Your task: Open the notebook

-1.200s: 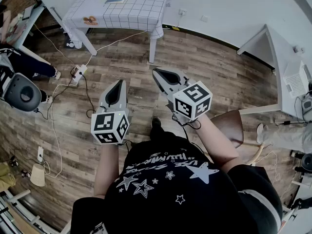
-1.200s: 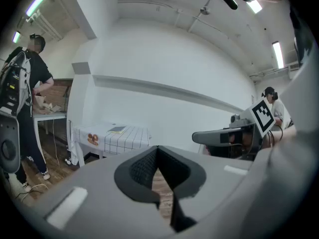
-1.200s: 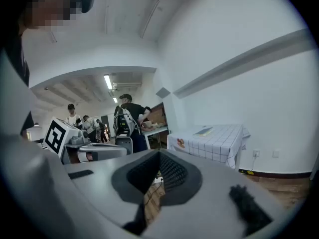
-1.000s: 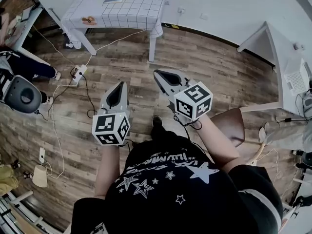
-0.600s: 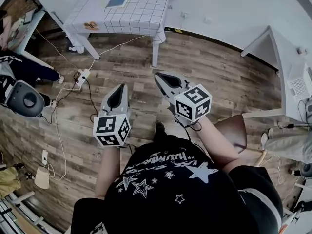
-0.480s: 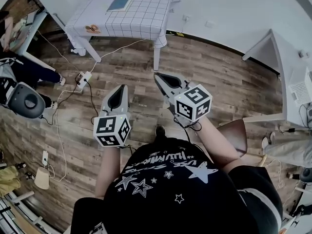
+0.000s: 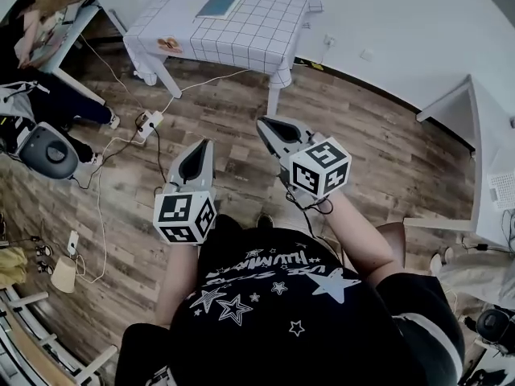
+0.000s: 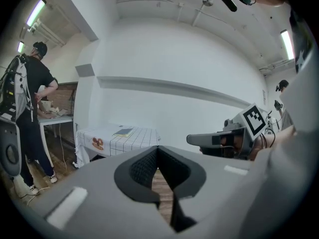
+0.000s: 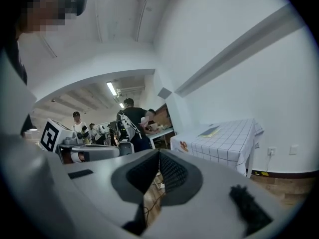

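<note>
While the person stands on the wood floor (image 7: 362, 127), the left hand-held gripper (image 7: 197, 146) is held out in front, up in the air. Its jaws are shut tight with nothing in them. The right hand-held gripper (image 7: 264, 124) is just beside it, and its jaws are pressed together too, holding nothing. The notebook (image 7: 220, 5) lies flat and closed on the table (image 7: 269, 34) with the white checked cloth, by the wall. It is well apart from both, far ahead of them. Another person (image 8: 30, 93) stands off to the left.
</note>
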`<move>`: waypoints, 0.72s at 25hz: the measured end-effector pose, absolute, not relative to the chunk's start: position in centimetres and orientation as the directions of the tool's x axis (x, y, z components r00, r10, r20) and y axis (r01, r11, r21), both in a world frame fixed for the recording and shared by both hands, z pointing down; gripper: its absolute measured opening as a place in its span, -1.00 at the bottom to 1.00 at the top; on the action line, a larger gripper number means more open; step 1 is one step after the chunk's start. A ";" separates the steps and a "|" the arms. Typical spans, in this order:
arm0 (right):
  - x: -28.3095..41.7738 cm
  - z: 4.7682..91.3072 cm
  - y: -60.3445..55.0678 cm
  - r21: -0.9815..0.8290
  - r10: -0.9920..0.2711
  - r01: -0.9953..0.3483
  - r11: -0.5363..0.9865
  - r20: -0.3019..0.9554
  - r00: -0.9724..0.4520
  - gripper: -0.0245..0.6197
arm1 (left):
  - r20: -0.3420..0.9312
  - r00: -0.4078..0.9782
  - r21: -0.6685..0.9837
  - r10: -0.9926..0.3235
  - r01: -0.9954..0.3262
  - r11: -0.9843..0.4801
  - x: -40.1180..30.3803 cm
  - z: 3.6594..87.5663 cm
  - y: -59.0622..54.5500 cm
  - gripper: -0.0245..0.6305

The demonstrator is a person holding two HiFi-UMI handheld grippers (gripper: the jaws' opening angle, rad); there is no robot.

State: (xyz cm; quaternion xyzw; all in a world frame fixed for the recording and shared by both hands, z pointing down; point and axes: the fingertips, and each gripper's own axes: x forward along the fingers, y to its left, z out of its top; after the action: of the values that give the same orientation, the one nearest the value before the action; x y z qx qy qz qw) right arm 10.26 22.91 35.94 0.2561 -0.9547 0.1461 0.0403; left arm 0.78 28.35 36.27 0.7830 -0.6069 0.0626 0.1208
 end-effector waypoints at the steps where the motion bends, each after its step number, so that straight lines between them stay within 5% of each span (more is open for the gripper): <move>1: 10.3 36.0 22.8 -0.260 -0.475 -0.498 0.827 0.151 -0.867 -0.88 | 0.249 0.253 0.113 -0.935 -0.966 -0.231 0.7 36.3 28.3 -0.90; 18: 11.4 38.8 16.6 -0.285 -0.570 -0.612 0.738 0.223 -0.791 -0.88 | 0.271 0.362 0.138 -0.892 -0.932 -0.336 0.6 38.9 20.9 -0.90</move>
State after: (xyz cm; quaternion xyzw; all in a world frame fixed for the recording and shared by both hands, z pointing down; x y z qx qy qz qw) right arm 11.39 16.61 38.75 0.3178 -0.9301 0.1739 0.0604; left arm 0.55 20.89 38.91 0.8140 -0.5602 0.0732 0.1354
